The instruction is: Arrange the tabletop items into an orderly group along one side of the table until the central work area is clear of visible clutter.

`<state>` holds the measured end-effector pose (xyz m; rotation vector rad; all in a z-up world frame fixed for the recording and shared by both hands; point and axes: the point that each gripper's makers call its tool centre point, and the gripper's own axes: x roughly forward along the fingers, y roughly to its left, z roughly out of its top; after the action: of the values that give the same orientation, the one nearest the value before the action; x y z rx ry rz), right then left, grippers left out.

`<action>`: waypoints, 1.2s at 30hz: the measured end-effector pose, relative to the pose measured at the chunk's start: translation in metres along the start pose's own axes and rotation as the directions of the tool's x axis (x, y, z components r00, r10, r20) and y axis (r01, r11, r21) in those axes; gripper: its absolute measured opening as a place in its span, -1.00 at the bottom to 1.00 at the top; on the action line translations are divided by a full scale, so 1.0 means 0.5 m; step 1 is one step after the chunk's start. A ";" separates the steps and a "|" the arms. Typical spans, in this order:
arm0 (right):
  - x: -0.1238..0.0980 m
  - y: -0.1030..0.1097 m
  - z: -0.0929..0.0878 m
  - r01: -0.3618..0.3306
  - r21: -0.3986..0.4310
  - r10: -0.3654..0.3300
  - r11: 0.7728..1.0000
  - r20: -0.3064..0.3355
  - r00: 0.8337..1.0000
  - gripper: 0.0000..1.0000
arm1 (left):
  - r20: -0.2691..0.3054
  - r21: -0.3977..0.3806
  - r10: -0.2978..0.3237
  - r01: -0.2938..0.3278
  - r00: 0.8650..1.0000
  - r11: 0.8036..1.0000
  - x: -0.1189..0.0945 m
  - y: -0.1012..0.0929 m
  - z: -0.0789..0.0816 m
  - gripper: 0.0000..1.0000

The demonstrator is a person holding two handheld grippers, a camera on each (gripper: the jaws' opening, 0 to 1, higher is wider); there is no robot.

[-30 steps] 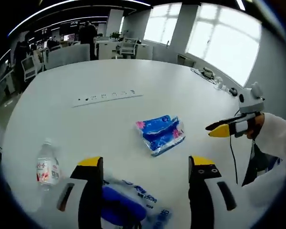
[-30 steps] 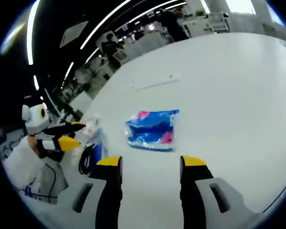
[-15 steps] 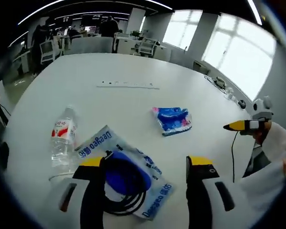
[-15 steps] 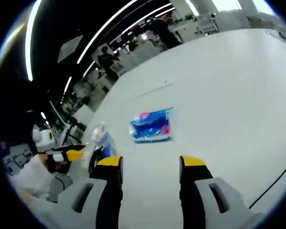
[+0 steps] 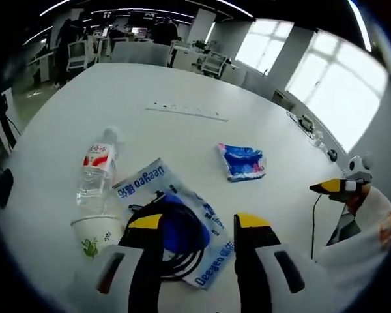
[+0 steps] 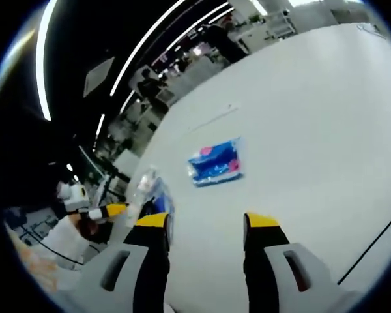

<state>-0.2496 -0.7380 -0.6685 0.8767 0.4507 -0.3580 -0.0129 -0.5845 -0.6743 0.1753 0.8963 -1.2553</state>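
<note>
The left tool (image 5: 195, 223) has its yellow-tipped jaws apart and holds nothing, just above a crinkly see-through bag (image 5: 176, 215) with a blue thing and a round black cord inside. Left of the bag, a clear plastic bottle (image 5: 98, 175) lies flat by a paper cup (image 5: 96, 233), and a shiny blue packet (image 5: 242, 161) sits farther off on the smooth white tabletop (image 5: 117, 98). The right tool (image 6: 205, 223) is also apart and empty, well back from the packet.

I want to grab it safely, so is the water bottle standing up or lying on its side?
Lying on its side. The water bottle rests lengthwise on the table, cap pointing away, beside the paper cup.
</note>
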 end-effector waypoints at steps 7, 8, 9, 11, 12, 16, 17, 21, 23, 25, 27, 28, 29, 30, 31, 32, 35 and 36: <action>-0.007 0.003 0.008 -0.006 0.013 0.006 1.000 0.020 1.000 -0.28 | 0.106 -0.054 0.037 -0.031 0.994 0.998 -0.014 0.019 0.031 -0.71; -0.007 0.000 0.007 -0.003 0.012 0.003 1.000 0.020 1.000 -0.27 | 0.118 -0.061 0.034 -0.027 0.992 0.998 -0.018 0.020 0.034 -0.70; -0.008 -0.001 0.007 0.000 0.009 0.000 1.000 0.019 1.000 -0.27 | 0.120 -0.071 0.030 -0.021 0.992 0.997 -0.020 0.017 0.032 -0.70; -0.008 -0.003 0.007 0.006 0.004 -0.006 1.000 0.016 1.000 -0.27 | 0.087 -0.102 0.029 -0.020 0.996 0.995 -0.025 0.020 0.022 -0.73; -0.008 -0.001 0.006 0.008 0.005 -0.008 1.000 0.015 1.000 -0.27 | 0.067 -0.108 0.034 -0.027 0.997 0.994 -0.027 0.023 0.014 -0.76; -0.008 0.004 0.003 0.005 0.006 -0.005 1.000 0.016 1.000 -0.30 | 0.051 -0.104 0.047 -0.041 0.998 0.994 -0.039 0.035 0.001 -1.00; -0.009 0.006 -0.001 0.003 0.004 -0.004 1.000 0.018 1.000 -0.31 | 0.055 -0.105 0.041 -0.035 0.998 0.994 -0.043 0.035 -0.001 -1.00; -0.007 0.008 -0.019 -0.003 0.035 0.003 0.999 0.003 1.000 -0.36 | 0.085 -0.149 0.008 0.005 0.996 0.989 -0.063 0.039 -0.005 -1.00; -0.006 0.007 -0.023 0.000 0.035 0.000 0.999 -0.003 1.000 -0.39 | 0.088 -0.165 0.034 -0.019 0.996 0.986 -0.069 0.055 -0.009 -1.00; -0.004 0.006 -0.024 0.002 0.036 -0.002 0.999 -0.008 1.000 -0.40 | 0.092 -0.166 0.049 -0.033 0.995 0.986 -0.073 0.067 -0.010 -1.00; -0.001 0.007 -0.019 0.000 0.038 0.000 0.999 -0.006 1.000 -0.41 | 0.104 -0.163 0.064 -0.046 0.993 0.986 -0.078 0.075 -0.006 -1.00; 0.001 0.008 -0.016 -0.001 0.038 0.001 0.999 -0.005 1.000 -0.42 | 0.113 -0.155 0.070 -0.052 0.991 0.987 -0.080 0.077 -0.003 -1.00; 0.004 0.010 -0.012 -0.003 0.035 0.004 0.999 -0.004 1.000 -0.42 | 0.120 -0.141 0.073 -0.056 0.990 0.988 -0.082 0.078 0.000 -1.00; 0.005 0.014 -0.011 -0.010 0.036 0.010 0.999 -0.007 1.000 -0.43 | 0.130 -0.142 0.089 -0.071 0.988 0.987 -0.085 0.083 0.004 -1.00; 0.007 0.014 -0.005 -0.008 0.022 0.008 1.000 0.001 1.000 -0.44 | 0.144 -0.147 0.107 -0.086 0.984 0.985 -0.086 0.089 0.009 -1.00; 0.009 0.018 -0.003 -0.015 0.024 0.015 1.000 -0.002 1.000 -0.45 | 0.149 -0.147 0.102 -0.079 0.984 0.986 -0.090 0.088 0.010 -1.00; 0.012 0.023 -0.002 -0.022 0.020 0.022 1.000 -0.003 1.000 -0.49 | 0.180 -0.165 0.120 -0.090 0.976 0.982 -0.089 0.096 0.017 -1.00; 0.013 0.024 -0.004 -0.024 0.020 0.024 1.000 -0.005 1.000 -0.50 | 0.181 -0.156 0.127 -0.099 0.975 0.983 -0.089 0.100 0.015 -1.00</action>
<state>-0.2390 -0.7303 -0.6651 0.9016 0.4415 -0.3384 0.0329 -0.5386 -0.6569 -0.0108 0.7977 -1.0759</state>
